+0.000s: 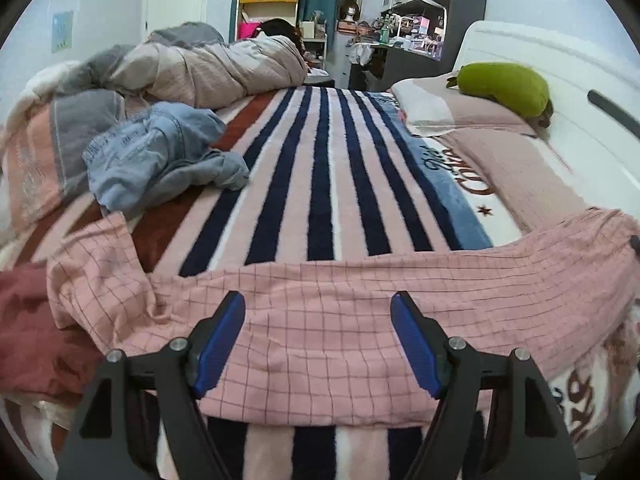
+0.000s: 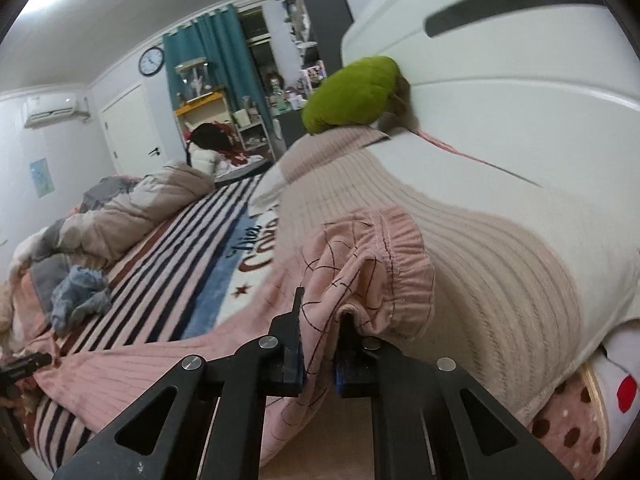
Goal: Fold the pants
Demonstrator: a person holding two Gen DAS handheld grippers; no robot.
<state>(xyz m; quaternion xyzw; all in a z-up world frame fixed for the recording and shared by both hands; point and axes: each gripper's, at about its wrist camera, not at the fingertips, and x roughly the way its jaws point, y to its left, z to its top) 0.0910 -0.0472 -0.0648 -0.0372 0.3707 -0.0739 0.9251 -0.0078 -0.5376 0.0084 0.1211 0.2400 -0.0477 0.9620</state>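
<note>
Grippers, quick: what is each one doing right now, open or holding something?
Left gripper: open, above the pink checked pants, gripping nothing.
Right gripper: shut on the pants' waistband.

No legible text on blanket point(image 1: 460, 176)

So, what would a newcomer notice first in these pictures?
The pink checked pants lie stretched across the near edge of the striped blanket. The right gripper is shut on their waistband, beside the pillow. The left gripper hangs open above them.
</note>
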